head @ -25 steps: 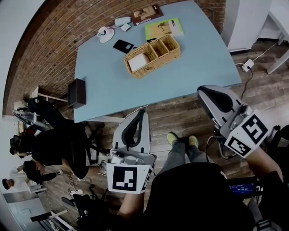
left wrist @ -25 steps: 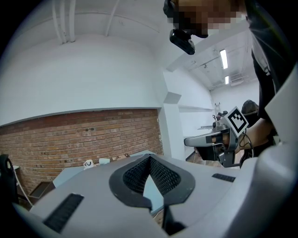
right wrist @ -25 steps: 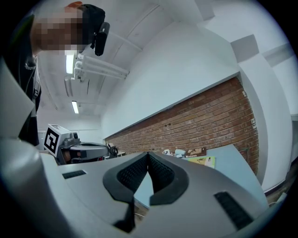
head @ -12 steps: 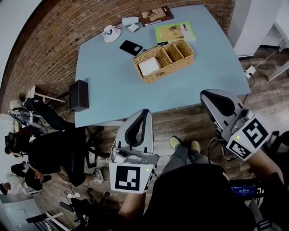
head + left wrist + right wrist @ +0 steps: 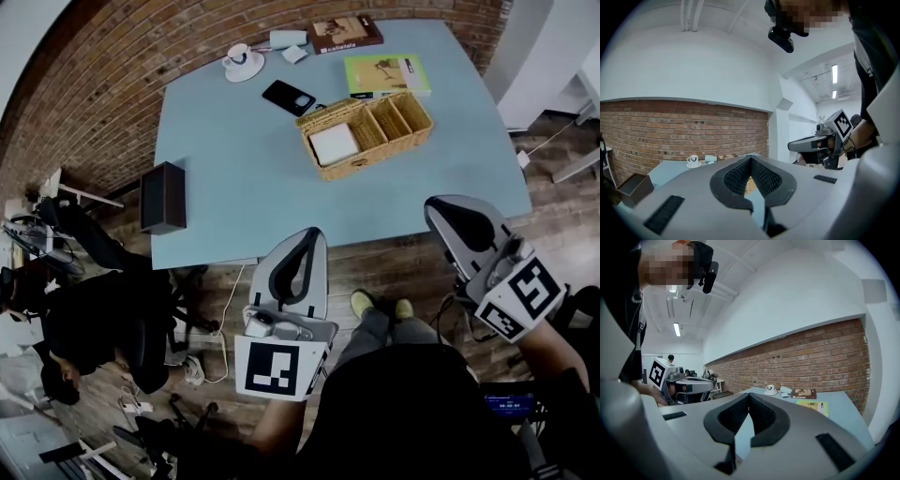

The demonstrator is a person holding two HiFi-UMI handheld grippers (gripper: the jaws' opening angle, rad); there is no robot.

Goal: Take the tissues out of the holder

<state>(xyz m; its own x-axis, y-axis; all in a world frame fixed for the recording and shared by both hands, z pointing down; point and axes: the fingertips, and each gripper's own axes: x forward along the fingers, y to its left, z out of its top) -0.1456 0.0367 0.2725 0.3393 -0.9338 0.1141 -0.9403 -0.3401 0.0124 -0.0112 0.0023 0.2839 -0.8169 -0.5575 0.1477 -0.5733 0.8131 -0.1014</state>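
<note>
A wicker holder [image 5: 403, 113] with three compartments stands on the light blue table [image 5: 234, 178]. A white stack of tissues [image 5: 335, 144] lies in its left compartment. My left gripper [image 5: 314, 233] is held in front of the table's near edge, over the wooden floor, shut and with nothing in it. My right gripper [image 5: 434, 202] is also shut and empty, just off the near edge below the holder. Both are well short of the holder. The left gripper [image 5: 751, 158] and the right gripper [image 5: 749, 394] each show jaws meeting at the tip.
On the far side of the table lie a black phone [image 5: 289, 97], a cup on a saucer [image 5: 243, 63], a green book [image 5: 386, 74] and a brown book [image 5: 346, 34]. A dark box [image 5: 162, 198] sits at the table's left edge. People and chairs are at the left.
The head view has shifted: the table and holder now sit lower and further right in the picture. Both grippers stay shut in front of the body.
</note>
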